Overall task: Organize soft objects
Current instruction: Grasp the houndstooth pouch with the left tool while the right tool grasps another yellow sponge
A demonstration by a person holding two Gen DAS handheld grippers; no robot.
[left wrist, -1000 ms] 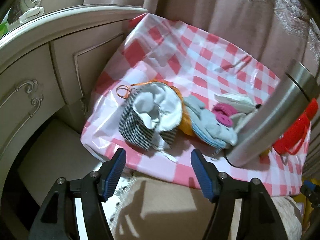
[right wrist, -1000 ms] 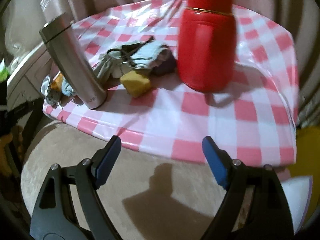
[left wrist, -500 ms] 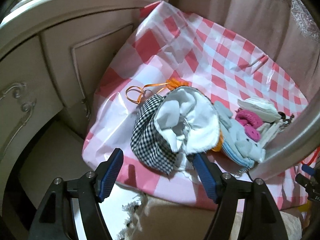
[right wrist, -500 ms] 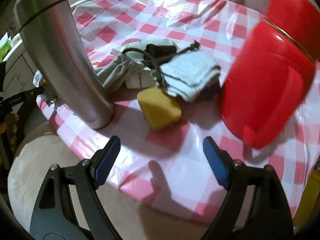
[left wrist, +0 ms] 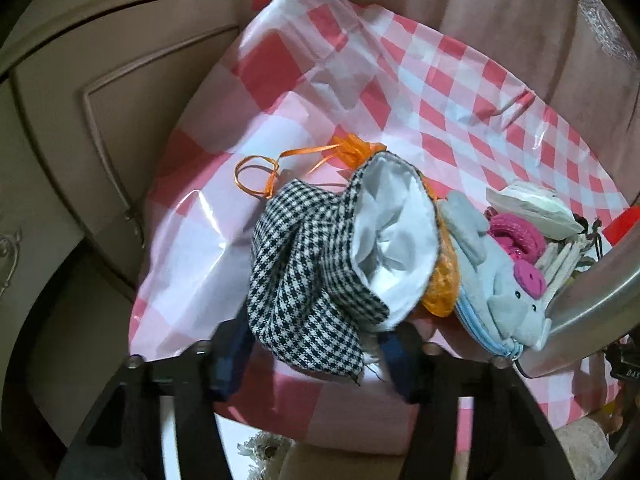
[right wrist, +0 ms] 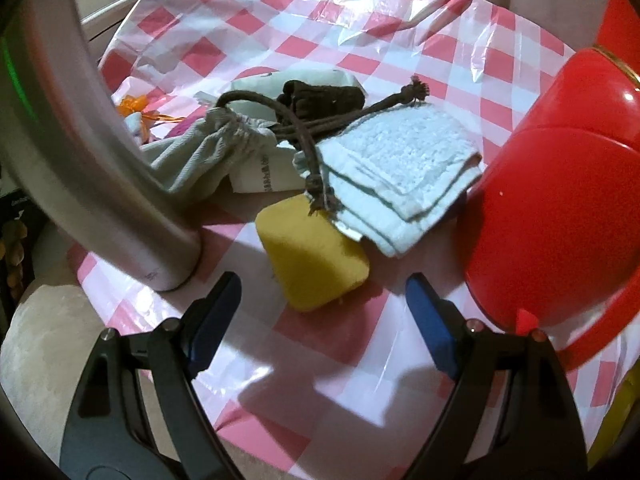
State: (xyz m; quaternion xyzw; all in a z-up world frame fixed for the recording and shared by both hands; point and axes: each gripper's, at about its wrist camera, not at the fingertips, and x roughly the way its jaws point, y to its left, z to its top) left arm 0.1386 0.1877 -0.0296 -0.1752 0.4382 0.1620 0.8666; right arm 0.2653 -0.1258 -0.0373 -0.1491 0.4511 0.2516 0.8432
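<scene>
In the left wrist view a houndstooth pouch [left wrist: 308,280] with white lining lies open on the checked tablecloth [left wrist: 320,92]. My left gripper [left wrist: 316,344] is open, its blue fingers on either side of the pouch's near edge. Beside the pouch lie an orange mesh bag [left wrist: 440,288], a grey plush elephant [left wrist: 500,284] and a pink ring [left wrist: 516,236]. In the right wrist view my right gripper [right wrist: 320,312] is open, just short of a yellow sponge [right wrist: 316,256]. Behind the sponge lie a folded pale towel [right wrist: 400,164] and a grey drawstring bag [right wrist: 208,152].
A steel flask [right wrist: 92,172] stands left of the sponge, and it also shows in the left wrist view [left wrist: 592,300]. A red jug [right wrist: 560,216] stands right of the towel. A cream cabinet [left wrist: 100,100] borders the table's left side. Curtains [left wrist: 500,24] hang behind.
Both grippers moved forward toward the table. The left fingers now straddle the houndstooth pouch's near edge; the right gripper closed in on the yellow sponge.
</scene>
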